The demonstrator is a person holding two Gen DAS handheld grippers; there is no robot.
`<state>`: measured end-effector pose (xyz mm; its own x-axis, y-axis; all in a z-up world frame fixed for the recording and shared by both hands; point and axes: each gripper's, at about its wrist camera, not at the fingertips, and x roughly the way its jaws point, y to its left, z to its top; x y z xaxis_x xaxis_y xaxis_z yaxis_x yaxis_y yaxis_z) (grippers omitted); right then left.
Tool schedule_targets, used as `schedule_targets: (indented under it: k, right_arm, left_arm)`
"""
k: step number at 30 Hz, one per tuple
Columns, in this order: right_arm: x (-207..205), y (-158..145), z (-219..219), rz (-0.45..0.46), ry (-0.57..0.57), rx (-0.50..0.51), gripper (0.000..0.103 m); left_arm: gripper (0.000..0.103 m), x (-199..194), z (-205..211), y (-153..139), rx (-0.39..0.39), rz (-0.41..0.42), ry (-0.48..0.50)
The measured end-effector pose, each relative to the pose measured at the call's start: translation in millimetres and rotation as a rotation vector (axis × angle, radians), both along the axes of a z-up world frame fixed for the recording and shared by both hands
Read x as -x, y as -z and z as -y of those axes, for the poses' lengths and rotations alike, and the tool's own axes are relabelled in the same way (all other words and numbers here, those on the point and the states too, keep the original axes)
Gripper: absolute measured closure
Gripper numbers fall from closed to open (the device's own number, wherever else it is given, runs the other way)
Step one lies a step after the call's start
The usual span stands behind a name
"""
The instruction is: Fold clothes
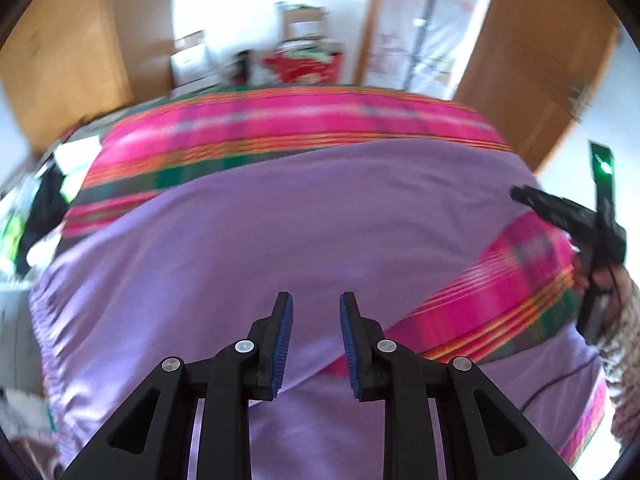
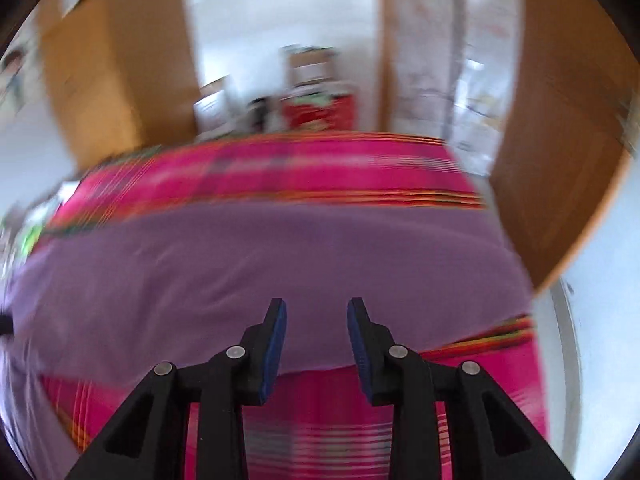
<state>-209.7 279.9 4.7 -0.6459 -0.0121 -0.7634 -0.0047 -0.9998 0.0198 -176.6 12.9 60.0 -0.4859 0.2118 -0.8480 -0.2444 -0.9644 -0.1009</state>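
Left gripper (image 1: 316, 312): jaws apart, nothing between them, blue pads (image 1: 283, 344) facing across an open gap; it hangs over the garment (image 1: 248, 248) without touching it, as far as the blurred view shows, which fits a hand positioned to pick an edge and not one carrying cloth. Right gripper (image 2: 317, 316): jaws likewise apart and empty, poised just above the garment's near hem, where purple gives way to the blanket (image 2: 320, 168); the open gap suits a pinch on that hem, judged the likely next grasp. Garment: plain purple cloth, spread broad and mostly flat across the middle of the bed, one long edge running slantwise toward the far left; laid out so, it offers flat hems for folding, and no fold is yet evident. In the left view a strip of blanket shows between two purple areas at lower right; whether that is a gap between parts of the garment cannot be told. Blanket: pink with orange and green stripes, covering the bed beneath and serving as the folding surface. Also in the left view, at the right edge, the right gripper's black body and a green light, with part of a patterned sleeve (image 1: 624, 344) behind it. Beyond the bed: wooden wardrobe panels (image 1: 72, 64) either side, a bright doorway with boxes and a red item, all blurred. Clutter, indistinct, lies off the bed's left side.
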Motion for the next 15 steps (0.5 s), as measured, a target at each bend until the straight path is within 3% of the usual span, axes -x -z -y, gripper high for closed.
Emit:
schedule_targets:
  k: [3,6,11,15]
  right_arm:
    - [-2,11,30,0.02,-0.068,-0.053,0.071]
    - [-4,18,31,0.031,-0.06,-0.062,0.069]
    - [-6,14,23,0.057,0.011,-0.057,0.066]
    - [-17,1,40,0.037,-0.048,-0.007,0.066]
  left_arm:
    - [0.078,-4,35,8,0.0,0.024,-0.08]
    - [0.078,-7,63,17,0.011,0.036,-0.143]
    - [0.078,-9,97,27,0.028,0.051,-0.214]
    - [0.078,-8,119,40,0.021,0.074,-0.269]
